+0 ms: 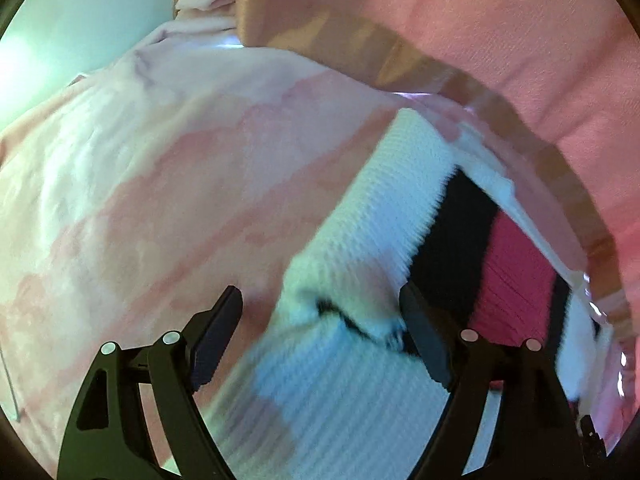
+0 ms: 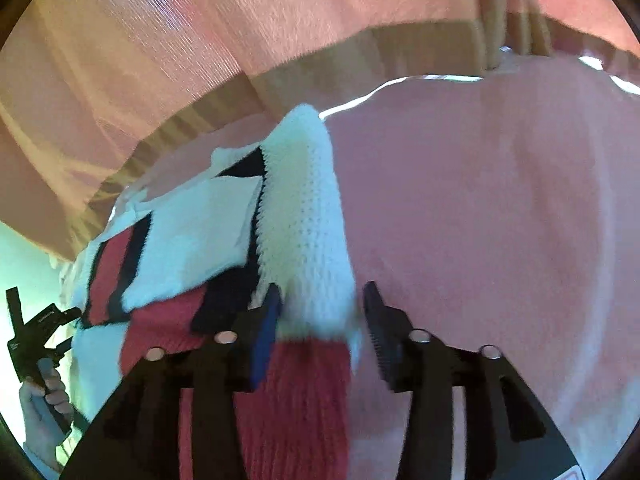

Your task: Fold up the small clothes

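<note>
Currently a small knitted garment in white, black and pink-red blocks (image 1: 360,236) lies spread on a soft pink-and-white mottled blanket (image 1: 140,184), which covers the surface under both cameras. Left gripper (image 1: 322,340): jaws spread wide, hovering over the near white part of the knit; a rumpled white fold sits between the fingers, close against the right finger, the left finger well clear of it over bare blanket. No pinch visible. Right gripper (image 2: 320,320): jaws apart, a white knitted sleeve-like strip (image 2: 304,216) running from far to near and ending between the fingers; left finger at the strip's edge, right finger apart from it, over blanket. Contact of the left pad cannot be told, the frame being blurred. Below that strip a red ribbed part of the knit passes under the gripper body. Right wrist view, far left edge: a hand (image 2: 44,404) holding the other black gripper beside the garment. Far side: a pinkish curtain (image 2: 180,32) with a tan band hangs behind the blanket.
</note>
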Available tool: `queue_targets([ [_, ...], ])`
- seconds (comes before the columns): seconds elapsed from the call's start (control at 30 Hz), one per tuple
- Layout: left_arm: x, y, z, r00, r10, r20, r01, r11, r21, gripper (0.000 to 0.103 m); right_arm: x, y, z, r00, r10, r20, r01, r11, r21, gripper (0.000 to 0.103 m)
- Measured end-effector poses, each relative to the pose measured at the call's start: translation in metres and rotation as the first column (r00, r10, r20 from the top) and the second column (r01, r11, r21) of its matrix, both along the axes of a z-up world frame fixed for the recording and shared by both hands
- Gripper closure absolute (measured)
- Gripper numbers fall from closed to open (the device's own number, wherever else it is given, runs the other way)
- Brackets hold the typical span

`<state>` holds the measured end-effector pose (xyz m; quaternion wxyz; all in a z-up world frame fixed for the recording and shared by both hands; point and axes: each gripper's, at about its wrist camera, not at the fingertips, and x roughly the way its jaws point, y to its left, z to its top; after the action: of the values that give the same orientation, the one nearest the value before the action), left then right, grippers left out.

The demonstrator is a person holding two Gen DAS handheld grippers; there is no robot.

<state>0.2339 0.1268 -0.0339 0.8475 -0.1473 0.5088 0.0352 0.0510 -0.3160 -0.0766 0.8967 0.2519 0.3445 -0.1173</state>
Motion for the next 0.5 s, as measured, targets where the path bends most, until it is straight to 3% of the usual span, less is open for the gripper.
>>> queue_targets([
  [0.07, -0.019, -0.002, 0.012, 0.999, -0.04, 0.012, 0.04, 0.999, 0.01, 0.025, -0.039, 0.017, 0.01, 1.0, 0.021, 0.008, -0.021, 0.999, -0.035, 0.042],
  [0.23, -0.102, 0.0, 0.022, 0.982, -0.19, -0.007, 0.19, 0.978, 0.09, 0.017, -0.125, 0.066, -0.014, 0.987, 0.137, -0.081, -0.142, 0.988, -0.057, 0.038],
  [0.33, -0.154, 0.021, 0.004, 0.973, -0.194, -0.124, 0.204, 0.976, 0.071, 0.017, -0.174, 0.092, -0.043, 0.968, 0.2, -0.153, -0.211, 0.976, -0.06, 0.037],
  [0.4, -0.184, 0.036, -0.007, 0.971, -0.164, -0.173, 0.173, 0.984, 0.036, 0.017, -0.2, 0.105, -0.05, 0.965, 0.227, -0.132, -0.238, 0.969, -0.072, 0.037],
  [0.43, -0.195, 0.041, -0.011, 0.969, -0.159, -0.187, 0.167, 0.986, 0.026, 0.017, -0.205, 0.109, -0.052, 0.961, 0.242, -0.134, -0.253, 0.965, -0.066, 0.037],
  [0.5, -0.217, 0.042, -0.01, 0.973, -0.164, -0.16, 0.178, 0.981, 0.082, 0.017, -0.213, 0.115, -0.055, 0.958, 0.259, -0.122, -0.266, 0.963, -0.044, 0.037],
])
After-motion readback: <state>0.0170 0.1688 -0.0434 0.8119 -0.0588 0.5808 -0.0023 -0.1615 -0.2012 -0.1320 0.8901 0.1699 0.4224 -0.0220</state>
